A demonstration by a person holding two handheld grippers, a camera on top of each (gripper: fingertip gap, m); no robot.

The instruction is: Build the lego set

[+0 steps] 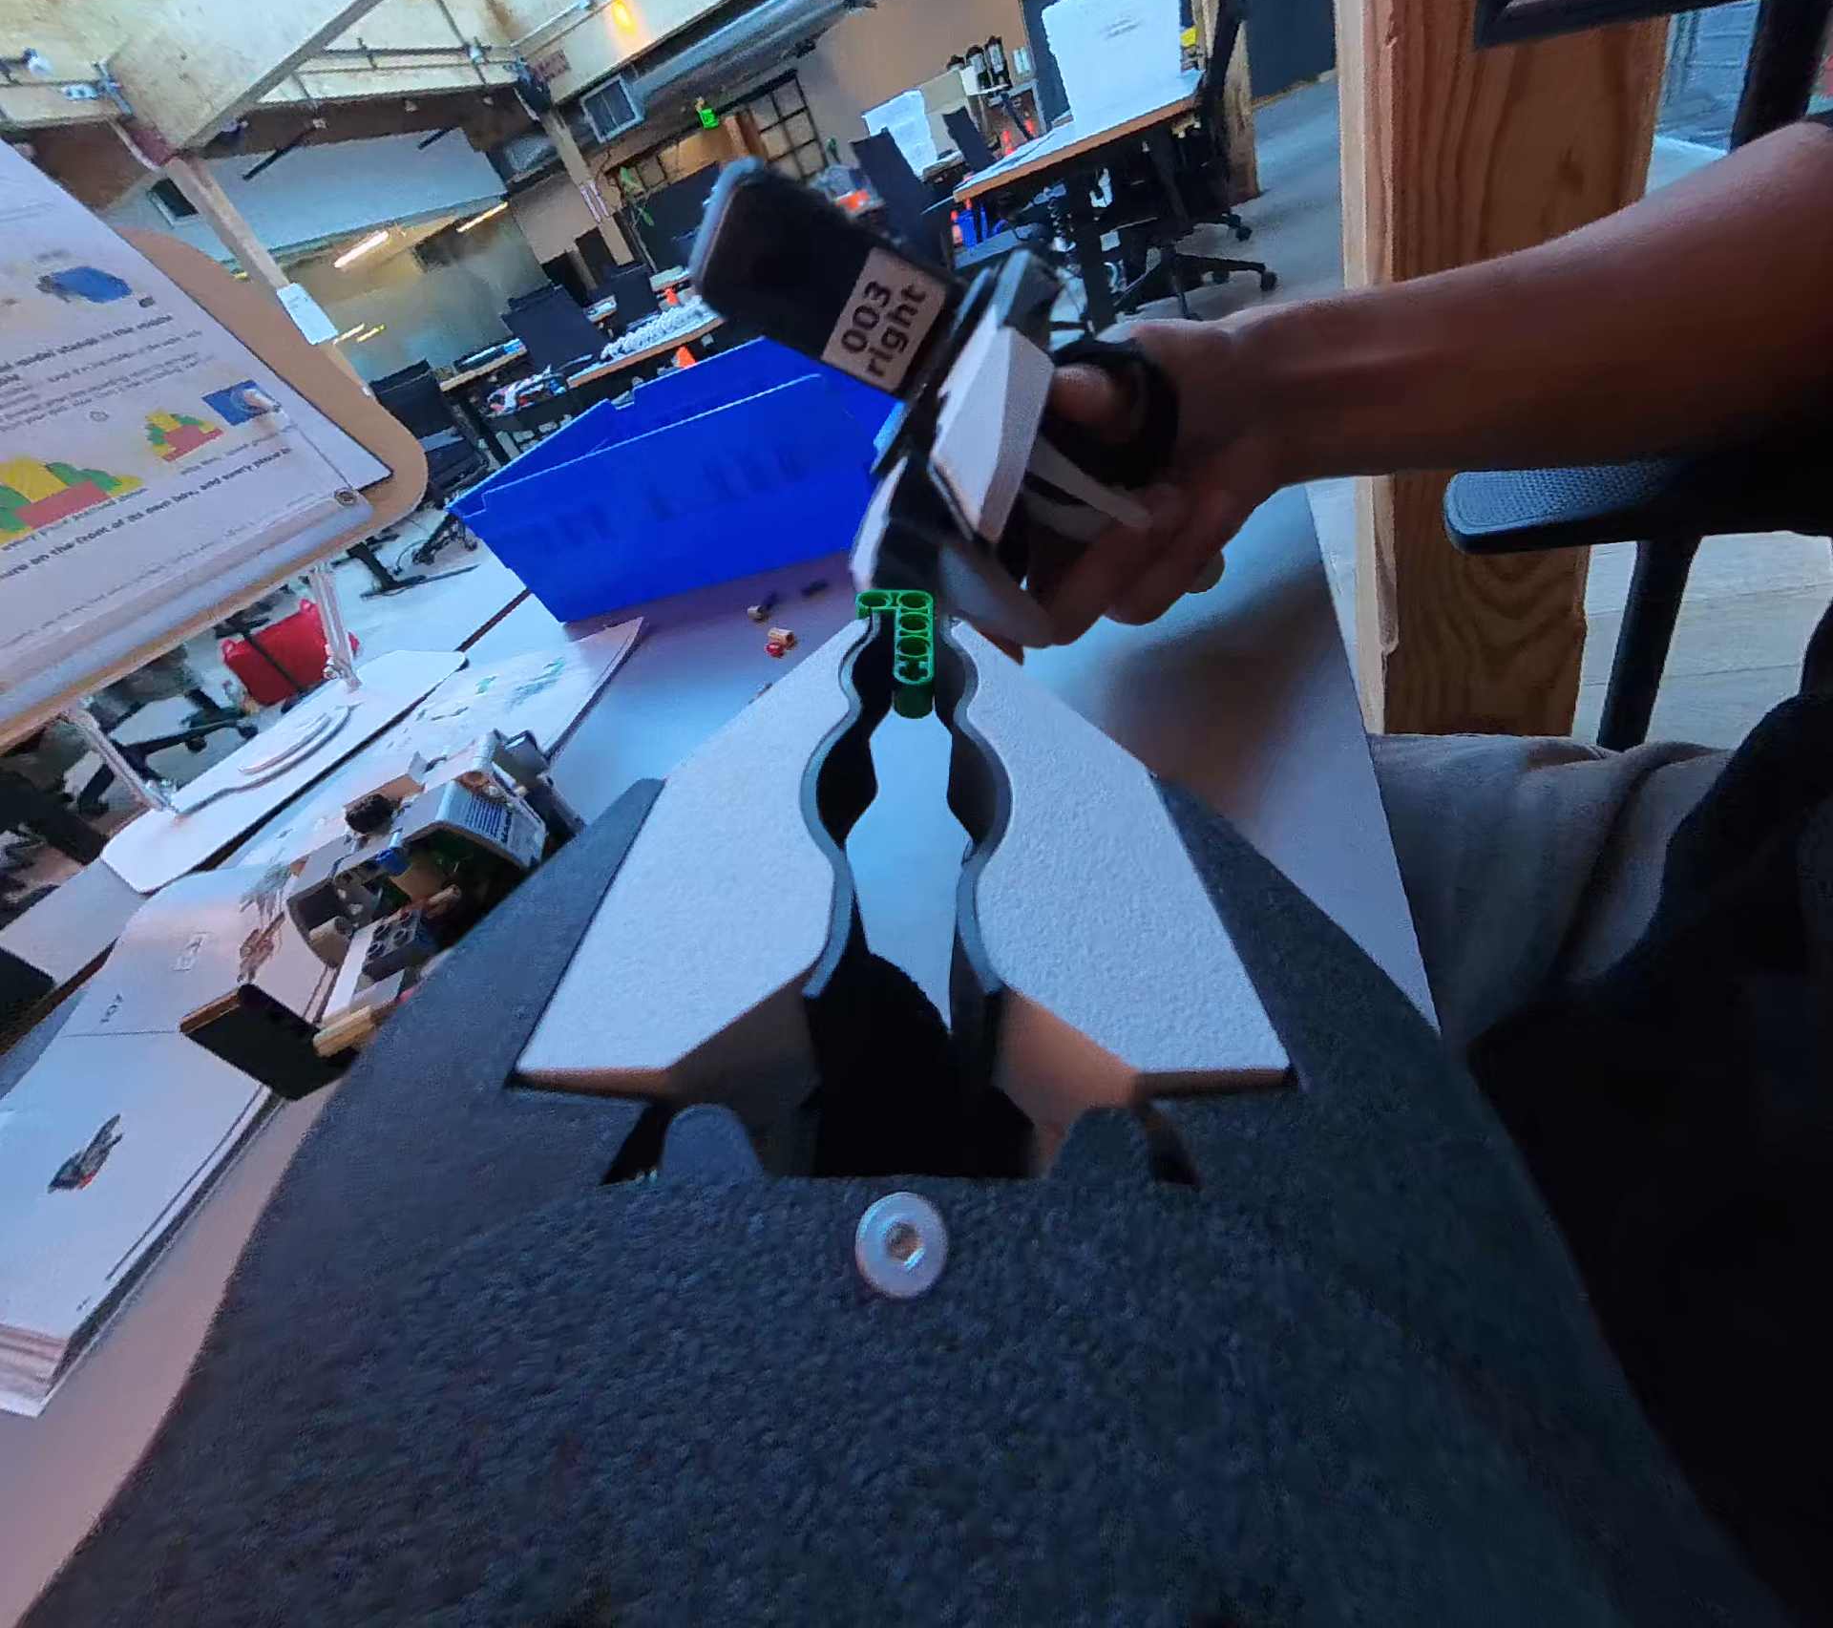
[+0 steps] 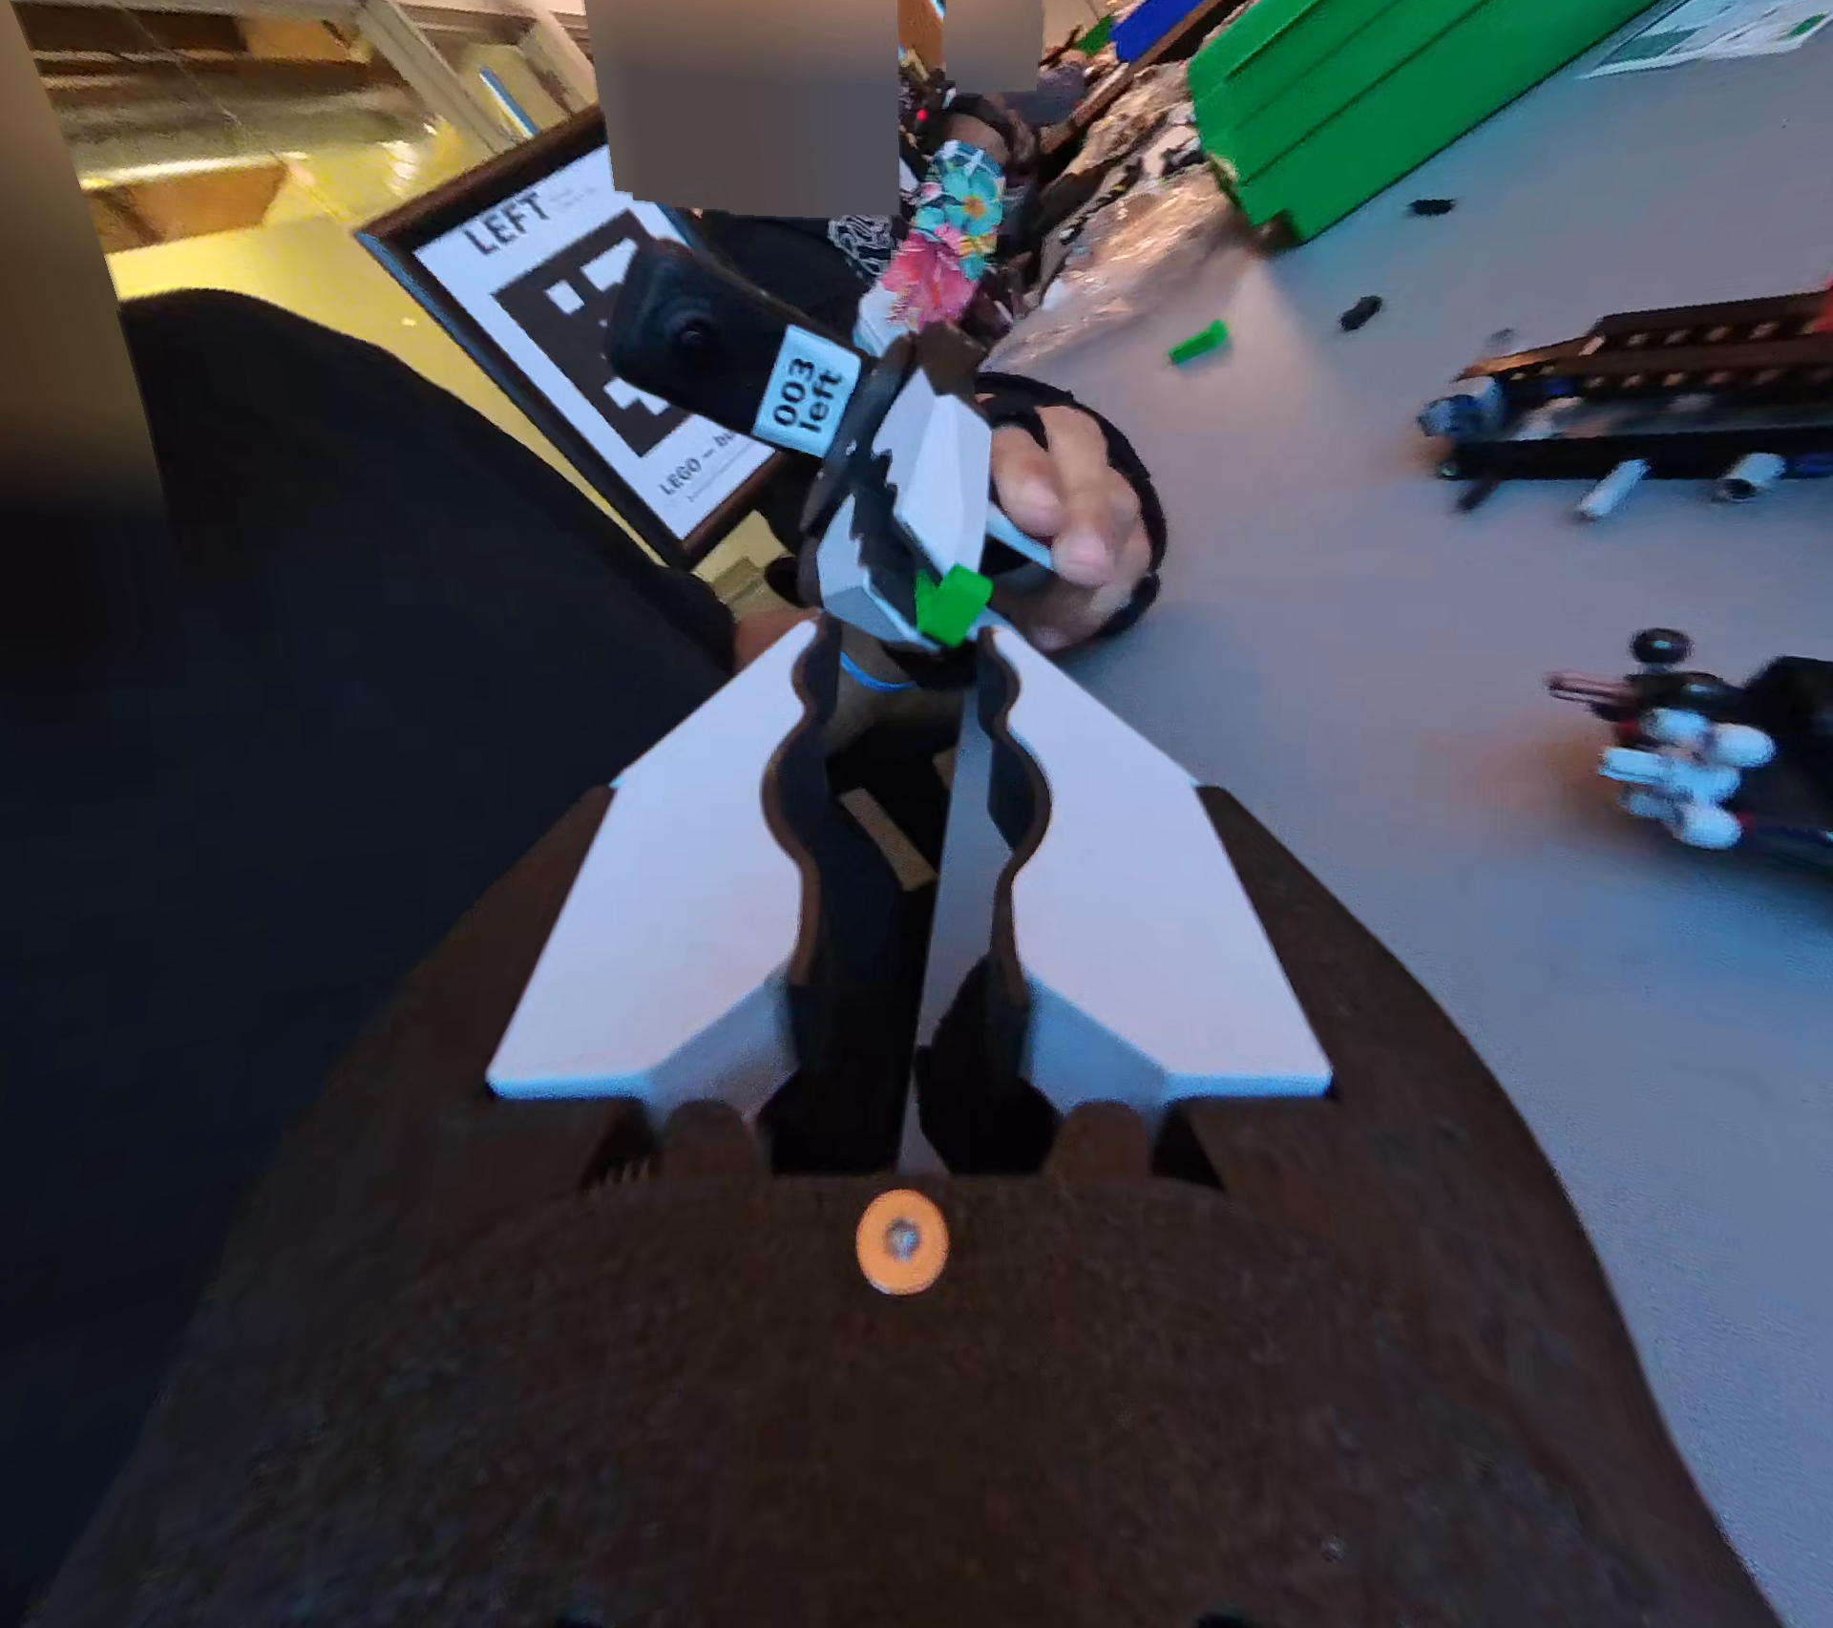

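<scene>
My left gripper [image 1: 905,638] is shut on a green L-shaped beam with round holes [image 1: 911,646], held at the fingertips above the grey table [image 1: 1141,688]. It also shows in the right wrist view [image 2: 917,613], held by a hand, with the green beam [image 2: 954,600] sticking out of its tip. My right gripper [image 2: 903,638] is open and empty, its tips just short of the beam. In the left wrist view the right gripper [image 1: 977,603] points down beside the beam. A partly built model [image 1: 436,846] lies on the table to the left.
A blue bin [image 1: 684,479] stands behind the grippers and an instruction board [image 1: 149,440] at the left. A booklet [image 1: 99,1184] lies near the left. A green bin [image 2: 1488,13], a loose green piece [image 2: 1198,342], a long black assembly [image 2: 1637,410] and a white-and-black assembly [image 2: 1706,757] are on the table. Both grippers' tips are close together, under 4 cm apart. Both grippers' tips are roughly 20 cm from the partly built model [image 1: 436,846].
</scene>
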